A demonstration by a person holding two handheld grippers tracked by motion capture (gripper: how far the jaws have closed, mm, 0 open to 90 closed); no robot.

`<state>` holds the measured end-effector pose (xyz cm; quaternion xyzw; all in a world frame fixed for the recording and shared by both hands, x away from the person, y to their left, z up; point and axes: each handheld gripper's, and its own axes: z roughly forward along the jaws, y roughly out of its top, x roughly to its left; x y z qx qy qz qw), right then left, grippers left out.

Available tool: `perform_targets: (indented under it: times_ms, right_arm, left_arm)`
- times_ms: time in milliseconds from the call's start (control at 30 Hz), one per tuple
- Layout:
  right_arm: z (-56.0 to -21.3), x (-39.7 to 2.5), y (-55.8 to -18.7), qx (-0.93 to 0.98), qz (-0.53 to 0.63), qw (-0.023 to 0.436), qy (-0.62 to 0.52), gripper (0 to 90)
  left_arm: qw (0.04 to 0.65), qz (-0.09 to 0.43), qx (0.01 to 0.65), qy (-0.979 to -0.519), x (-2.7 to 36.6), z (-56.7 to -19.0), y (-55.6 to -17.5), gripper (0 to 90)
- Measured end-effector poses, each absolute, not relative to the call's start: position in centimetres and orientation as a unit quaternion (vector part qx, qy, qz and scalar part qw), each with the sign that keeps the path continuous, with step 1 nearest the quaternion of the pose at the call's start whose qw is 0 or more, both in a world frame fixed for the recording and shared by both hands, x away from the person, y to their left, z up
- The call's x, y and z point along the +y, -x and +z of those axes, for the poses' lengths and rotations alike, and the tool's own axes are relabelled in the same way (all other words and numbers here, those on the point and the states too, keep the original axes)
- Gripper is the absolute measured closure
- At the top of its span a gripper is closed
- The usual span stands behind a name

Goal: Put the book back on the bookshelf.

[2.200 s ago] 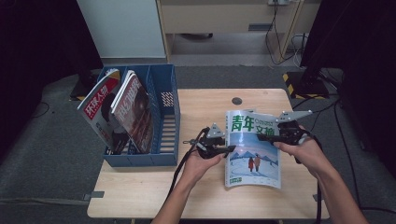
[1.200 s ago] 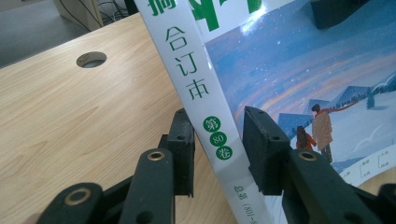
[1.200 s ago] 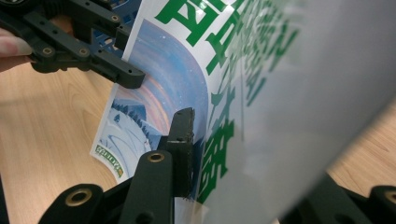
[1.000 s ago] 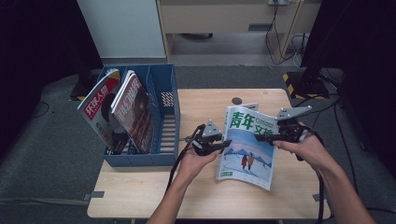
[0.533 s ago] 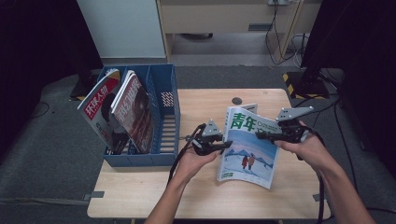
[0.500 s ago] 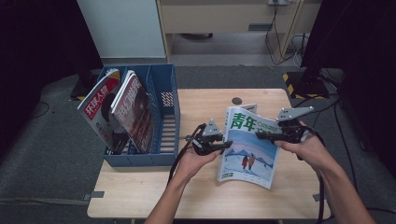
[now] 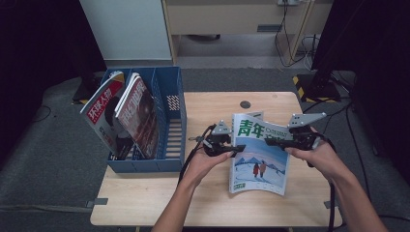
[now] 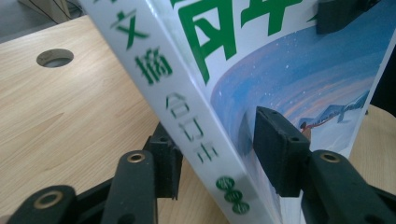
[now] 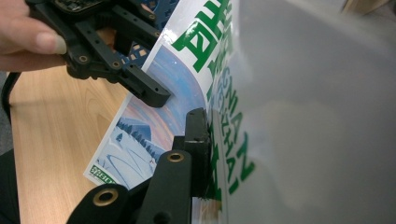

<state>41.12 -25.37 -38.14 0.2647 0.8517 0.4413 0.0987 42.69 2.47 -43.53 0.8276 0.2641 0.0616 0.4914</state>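
Note:
A magazine with green characters and a snowy blue cover is held tilted above the wooden table, its lower edge near the tabletop. My left gripper straddles its spine, one jaw on the back and one on the cover, shut on it. My right gripper pinches the opposite edge near the top. In the right gripper view the gripper has one jaw flat on the cover. The page hides the other jaw.
A blue file rack stands at the table's left edge with two magazines leaning in its left slots; its right slots are free. A cable hole sits at the table's back. Bare wood lies in front.
Since the earliest frame the magazine has tipped up and turned slightly, both grippers still on it. Over the last half second almost nothing has moved.

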Motion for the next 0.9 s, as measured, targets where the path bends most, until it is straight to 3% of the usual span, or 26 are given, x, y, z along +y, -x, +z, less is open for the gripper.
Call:
perform_targets:
  times_ms: [233, 600, 900]
  right_arm:
    - [-38.2, -25.1, -41.2, 0.852, 0.436, 0.107, -0.271, 78.9]
    - [-36.6, -24.1, -41.2, 0.836, 0.457, 0.165, -0.256, 78.1]
    - [-37.0, -23.0, -40.7, 0.844, 0.454, 0.151, -0.242, 74.4]
  left_arm:
    - [0.484, 0.065, 0.269, -0.830, 2.2, -42.8, -42.7, 59.9]
    - [0.498, 0.163, 0.270, -0.808, 3.0, -39.8, -42.3, 68.0]
    - [0.493, 0.172, 0.246, -0.817, 4.5, -40.3, -41.0, 68.7]
